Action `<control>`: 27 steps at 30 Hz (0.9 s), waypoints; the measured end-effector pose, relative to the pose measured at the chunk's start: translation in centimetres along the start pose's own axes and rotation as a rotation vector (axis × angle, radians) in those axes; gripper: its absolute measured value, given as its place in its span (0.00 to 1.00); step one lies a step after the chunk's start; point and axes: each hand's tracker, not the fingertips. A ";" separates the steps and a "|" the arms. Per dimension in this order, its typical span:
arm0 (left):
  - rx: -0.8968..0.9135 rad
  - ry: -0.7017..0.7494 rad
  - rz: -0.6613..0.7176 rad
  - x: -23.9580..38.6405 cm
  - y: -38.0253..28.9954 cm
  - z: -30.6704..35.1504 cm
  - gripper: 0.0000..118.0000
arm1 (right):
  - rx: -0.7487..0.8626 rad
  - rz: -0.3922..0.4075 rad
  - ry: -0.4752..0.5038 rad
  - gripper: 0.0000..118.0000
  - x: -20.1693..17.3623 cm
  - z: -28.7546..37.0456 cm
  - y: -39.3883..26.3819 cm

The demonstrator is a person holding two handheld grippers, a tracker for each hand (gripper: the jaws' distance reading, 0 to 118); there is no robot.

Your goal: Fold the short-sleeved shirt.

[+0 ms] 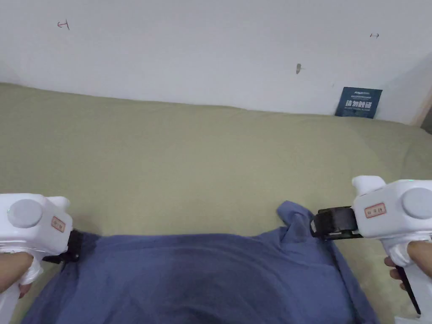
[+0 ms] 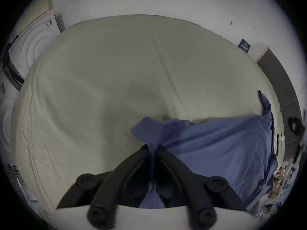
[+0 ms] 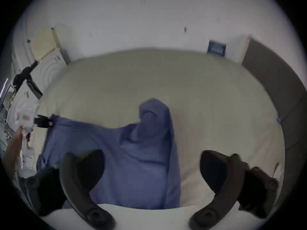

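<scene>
— Where's the shirt?
— Spread blue across the near part of the olive bed cover, far edge running side to side, stretched between both tools.

— Left gripper?
— Pressed together, pinching a bunched fold at the shirt's left far corner; cloth squeezed between both jaws in the left gripper view.

— Right gripper?
— Spread wide, gripping nothing. In the right gripper view, cloth lying between and below the open jaws, with a peaked flap standing up just ahead of them.

— Same flap in the head view?
— Yes, poking up right at the nose of the right tool, touching or nearly so; hard to tell which.

— Long axis?
— Far edge left to right; body trailing back toward the person.

— So what matters for the next move?
— Probably the flap straight ahead of the open right jaws. Likely a short push forward, then a close on that corner to match the left pinch.

— Risk?
— Possibly catching a single loose layer instead of the true corner, leaving the edge crooked.
</scene>
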 end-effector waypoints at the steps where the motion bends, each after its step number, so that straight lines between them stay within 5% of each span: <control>1: 0.002 -0.003 -0.004 0.0 0.0 0.0 0.06 | -0.040 -0.027 -0.034 0.91 0.6 -1.9 1.0; 5: -0.004 -0.014 -0.007 0.8 -0.4 0.2 0.04 | -0.132 -0.166 -0.039 0.78 2.9 -8.2 2.4; 8: -0.013 -0.013 -0.023 0.7 0.0 -0.1 0.04 | -0.160 -0.170 -0.054 0.71 1.9 -8.2 1.5; 10: -0.014 -0.010 -0.046 1.1 0.2 0.2 0.04 | -0.141 -0.111 -0.134 0.50 1.3 -7.3 1.4; 11: -0.010 -0.009 -0.048 0.5 0.5 -0.1 0.04 | -0.093 -0.119 -0.082 0.36 1.3 -6.3 1.3; 12: -0.007 -0.013 -0.051 0.6 0.6 0.1 0.04 | -0.067 -0.136 -0.063 0.00 1.7 -6.1 1.1; 13: 0.004 -0.015 -0.055 0.6 0.6 0.5 0.04 | -0.014 -0.161 -0.089 0.00 1.5 -5.2 1.7; 16: 0.051 -0.017 -0.061 0.6 0.6 1.9 0.03 | 0.020 -0.050 -0.063 0.00 0.2 -2.2 1.3; 23: 0.194 -0.091 -0.136 1.2 -2.7 10.3 0.03 | 0.130 0.060 0.004 0.00 -2.1 7.3 -1.8; 27: 0.256 -0.116 -0.136 0.7 -6.5 15.0 0.04 | 0.178 0.043 0.024 0.00 -1.8 12.0 -5.8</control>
